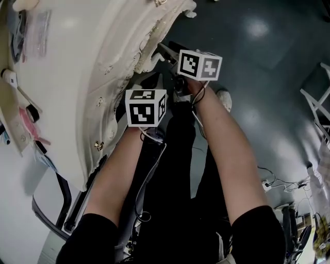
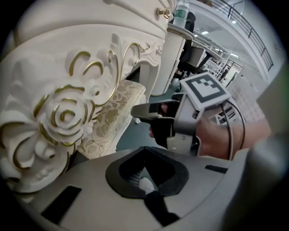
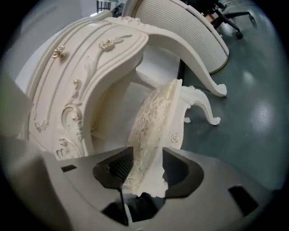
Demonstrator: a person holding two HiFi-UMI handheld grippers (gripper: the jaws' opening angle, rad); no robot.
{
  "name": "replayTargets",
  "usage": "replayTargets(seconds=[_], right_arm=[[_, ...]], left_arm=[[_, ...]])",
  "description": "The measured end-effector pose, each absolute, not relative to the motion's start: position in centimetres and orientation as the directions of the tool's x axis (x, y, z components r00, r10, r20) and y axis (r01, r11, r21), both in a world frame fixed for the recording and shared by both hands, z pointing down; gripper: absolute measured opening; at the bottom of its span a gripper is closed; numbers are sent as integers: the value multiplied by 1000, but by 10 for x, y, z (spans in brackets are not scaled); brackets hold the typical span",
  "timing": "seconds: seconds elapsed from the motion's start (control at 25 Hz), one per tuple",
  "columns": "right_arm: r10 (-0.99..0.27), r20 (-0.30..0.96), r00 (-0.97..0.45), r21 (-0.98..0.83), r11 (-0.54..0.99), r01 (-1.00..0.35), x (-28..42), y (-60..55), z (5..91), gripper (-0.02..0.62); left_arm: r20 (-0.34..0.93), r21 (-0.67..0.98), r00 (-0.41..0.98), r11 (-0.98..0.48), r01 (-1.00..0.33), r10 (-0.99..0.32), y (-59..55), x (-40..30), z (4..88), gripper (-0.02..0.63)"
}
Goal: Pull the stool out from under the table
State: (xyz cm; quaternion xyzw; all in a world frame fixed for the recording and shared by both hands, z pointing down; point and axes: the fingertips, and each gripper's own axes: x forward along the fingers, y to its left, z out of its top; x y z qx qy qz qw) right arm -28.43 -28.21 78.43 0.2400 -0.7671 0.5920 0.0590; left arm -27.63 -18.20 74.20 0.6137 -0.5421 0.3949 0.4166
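Observation:
The stool shows in the right gripper view as a cream, gold-brocade seat (image 3: 151, 131) on carved white legs (image 3: 203, 108), tucked under the ornate white table (image 3: 90, 58). My right gripper (image 3: 146, 169) is open, its jaws standing either side of the seat's near corner. In the head view the right gripper (image 1: 164, 50) reaches under the table's edge (image 1: 103, 46). The left gripper (image 2: 145, 173) is shut with nothing in it, hanging beside the table's carved rose apron (image 2: 58, 117). From there I see the stool seat (image 2: 113, 117) and the right gripper (image 2: 146, 112) at its edge.
The table's curved leg (image 3: 198, 76) and a fluted column leg (image 2: 169, 58) stand close to the stool. Dark glossy floor (image 1: 268, 62) spreads to the right. Cables (image 1: 281, 183) and a white rack (image 1: 317, 103) lie at the far right. A bottle (image 2: 180, 13) stands on the table.

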Motion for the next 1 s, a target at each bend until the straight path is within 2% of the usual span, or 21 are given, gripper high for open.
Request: replayTargets(seconds=[0.2, 0.48, 0.76, 1.0], right_arm=[[-300, 383, -874, -898, 100, -428, -304, -302, 808, 302], [-264, 385, -884, -905, 77, -417, -329, -317, 814, 302], [-273, 411, -870, -892, 75, -445, -327, -315, 822, 244], [-250, 414, -875, -892, 79, -445, -324, -313, 822, 233]], left_arm=[[942, 97, 116, -75, -992, -314, -175, -275, 746, 5], [945, 130, 146, -76, -989, -293, -161, -263, 748, 5], [947, 135, 149, -68, -988, -284, -156, -265, 746, 5], [943, 135, 143, -45, -990, -299, -160, -265, 743, 5]])
